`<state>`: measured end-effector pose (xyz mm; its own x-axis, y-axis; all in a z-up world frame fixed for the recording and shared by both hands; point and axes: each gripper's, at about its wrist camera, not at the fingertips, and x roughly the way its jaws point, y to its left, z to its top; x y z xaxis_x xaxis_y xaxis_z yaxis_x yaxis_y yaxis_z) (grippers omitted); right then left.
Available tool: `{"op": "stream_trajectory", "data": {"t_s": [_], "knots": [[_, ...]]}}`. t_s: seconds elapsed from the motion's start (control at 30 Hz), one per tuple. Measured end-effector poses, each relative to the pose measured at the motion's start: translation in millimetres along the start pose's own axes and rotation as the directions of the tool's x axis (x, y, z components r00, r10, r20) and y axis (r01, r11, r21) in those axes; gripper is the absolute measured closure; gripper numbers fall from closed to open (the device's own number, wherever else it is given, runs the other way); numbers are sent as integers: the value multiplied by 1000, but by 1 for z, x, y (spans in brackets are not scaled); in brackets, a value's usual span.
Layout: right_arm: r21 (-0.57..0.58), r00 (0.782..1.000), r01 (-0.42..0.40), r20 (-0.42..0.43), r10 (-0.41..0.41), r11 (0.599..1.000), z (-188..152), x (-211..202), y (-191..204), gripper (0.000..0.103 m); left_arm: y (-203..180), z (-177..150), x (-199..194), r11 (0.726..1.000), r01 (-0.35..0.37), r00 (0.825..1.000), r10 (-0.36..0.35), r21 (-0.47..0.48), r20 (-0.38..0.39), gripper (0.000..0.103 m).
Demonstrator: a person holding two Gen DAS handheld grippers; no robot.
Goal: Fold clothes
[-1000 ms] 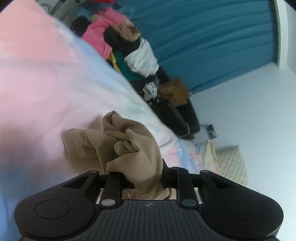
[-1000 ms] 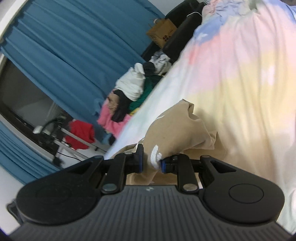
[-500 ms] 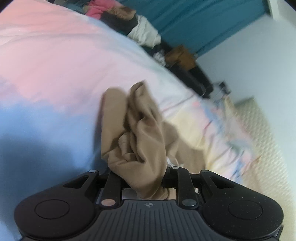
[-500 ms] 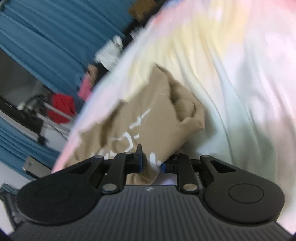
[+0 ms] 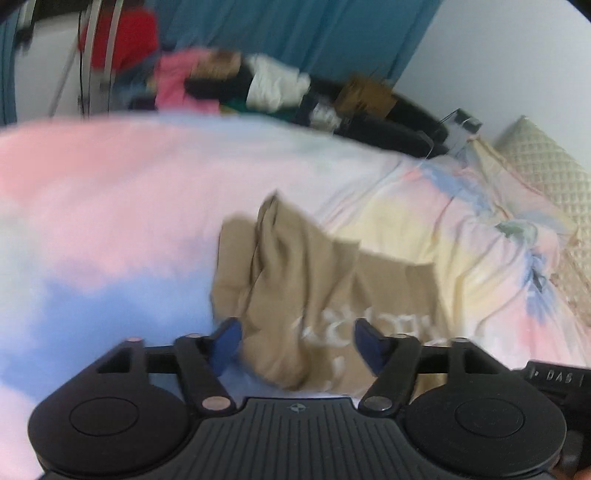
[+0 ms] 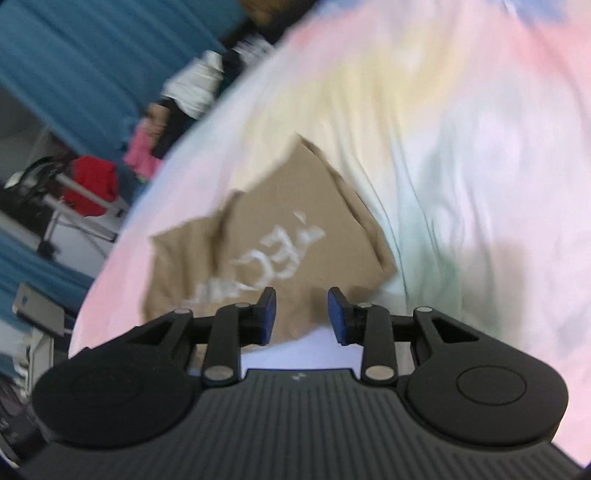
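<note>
A tan T-shirt [image 5: 317,295] with white lettering lies crumpled on a pastel pink, blue and yellow bedspread [image 5: 110,206]. In the left wrist view my left gripper [image 5: 297,343] hovers over its near edge, jaws opening wide, the blue pads clear of the cloth. In the right wrist view the same tan T-shirt [image 6: 273,236] lies spread with its print showing. My right gripper [image 6: 302,314] is just above the shirt's near hem, jaws opening, nothing pressed between the pads.
A pile of mixed clothes [image 5: 236,85] lies beyond the bed's far edge, before a blue curtain [image 5: 295,33]. A brown box [image 5: 365,96] and black bags sit to its right. A quilted cream pillow [image 5: 546,177] is at the right; a red garment [image 6: 90,184] hangs on a rack.
Both grippers have let go of the tan shirt and opened. The shirt has dropped from a bunched, held state onto the bedspread, now partly spread out. Both views have swung across the bed.
</note>
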<state>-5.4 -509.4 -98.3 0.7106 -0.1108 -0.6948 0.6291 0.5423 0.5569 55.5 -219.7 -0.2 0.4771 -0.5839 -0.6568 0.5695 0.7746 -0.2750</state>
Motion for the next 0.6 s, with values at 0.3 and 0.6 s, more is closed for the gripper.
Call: {"op": "stream_trajectory", "data": {"t_s": [0.3, 0.6], "knots": [[-241, 968, -74, 215, 127, 968, -8, -130, 57, 0, -44, 12, -154, 988, -11, 972, -26, 156, 234, 0], [-476, 918, -39, 331, 220, 879, -58, -216, 90, 0, -88, -14, -242, 954, -77, 946, -21, 288, 323, 0]]}}
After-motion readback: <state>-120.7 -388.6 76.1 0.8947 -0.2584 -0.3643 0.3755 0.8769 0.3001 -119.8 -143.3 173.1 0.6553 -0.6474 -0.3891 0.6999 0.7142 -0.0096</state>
